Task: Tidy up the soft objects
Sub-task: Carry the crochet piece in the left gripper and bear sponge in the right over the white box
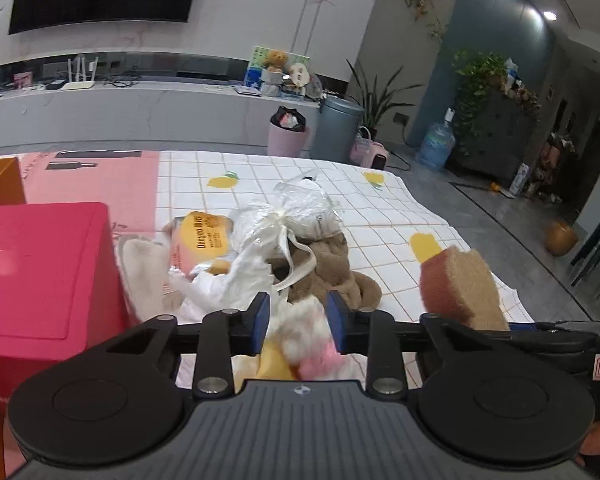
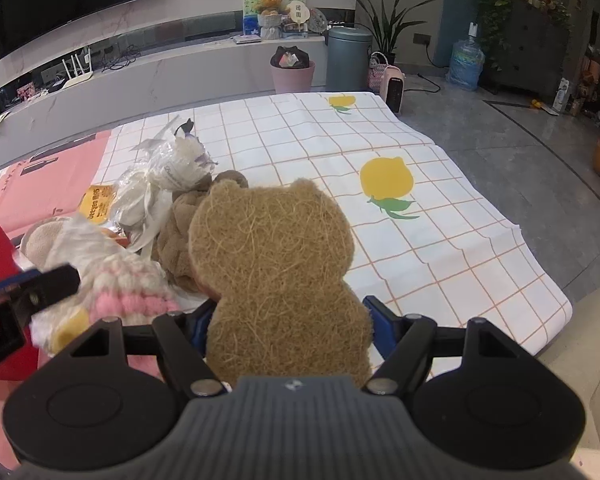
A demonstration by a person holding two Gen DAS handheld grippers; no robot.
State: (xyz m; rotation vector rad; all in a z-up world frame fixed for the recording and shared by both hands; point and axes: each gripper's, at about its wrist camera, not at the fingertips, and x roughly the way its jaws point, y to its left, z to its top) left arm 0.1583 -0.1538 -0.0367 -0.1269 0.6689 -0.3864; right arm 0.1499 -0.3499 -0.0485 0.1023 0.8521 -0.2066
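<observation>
The left gripper (image 1: 298, 322) is straddling a fluffy white-and-pink knitted plush toy (image 1: 306, 330); its blue pads (image 1: 262, 322) are standing slightly apart, and pad contact cannot be confirmed. The right gripper (image 2: 288, 320) is clamping a flat bear-shaped tan fibre sponge (image 2: 276, 276) at its lower body, the head projecting beyond the fingers. Both items are hovering over the white checked lemon-print cloth (image 2: 440, 240), beside a red box (image 1: 40, 272).

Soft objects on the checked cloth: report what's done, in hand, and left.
Done: nothing visibly stored. In hand: the right tool grips the bear-shaped sponge; a pink-and-white knit toy sits between the left tool's fingers. Left: brown plush, plastic bags.
</observation>
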